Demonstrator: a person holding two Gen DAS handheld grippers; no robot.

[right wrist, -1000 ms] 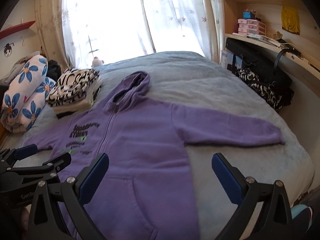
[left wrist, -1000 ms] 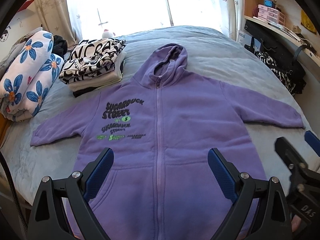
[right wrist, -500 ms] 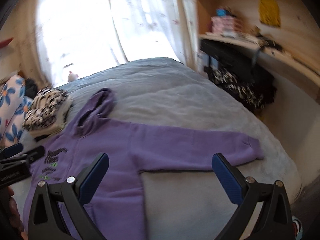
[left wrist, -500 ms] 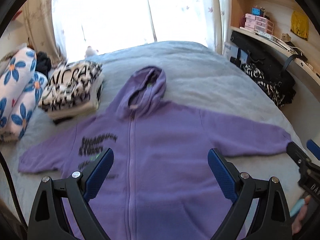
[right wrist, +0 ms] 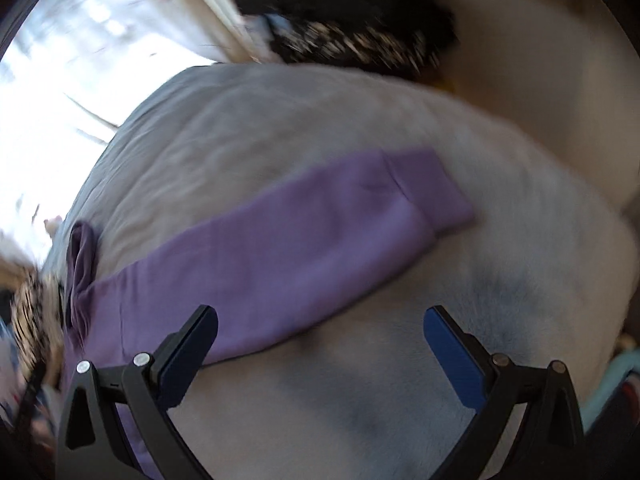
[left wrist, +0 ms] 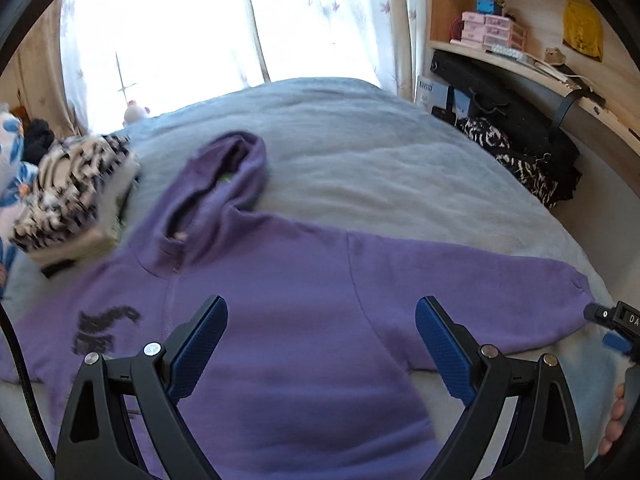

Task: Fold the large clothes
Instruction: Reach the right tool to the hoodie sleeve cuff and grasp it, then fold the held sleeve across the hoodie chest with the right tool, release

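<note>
- The bed (left wrist: 400,152), covered in pale blue-grey fleece, fills both views and carries everything below.
- The purple hoodie (left wrist: 288,320) lies face up and spread flat on it, zip closed, hood (left wrist: 224,184) toward the window, its sleeve (right wrist: 304,248) stretched straight out to the bed's edge. No fold shows anywhere on it, so I judge the folding has not begun: sleeves, sides and hood are all left to do.
- A stack of folded clothes (left wrist: 72,200) sits just beside the hoodie's shoulder, near a floral pillow; I take these as garments already finished.
- The left gripper (left wrist: 322,352) hangs above the chest, jaws spread wide, holding nothing.
- The right gripper (right wrist: 320,352) hangs near the outstretched sleeve, jaws likewise spread and empty, its view blurred; the cuff (right wrist: 436,196) looks the likely first grasp.
</note>
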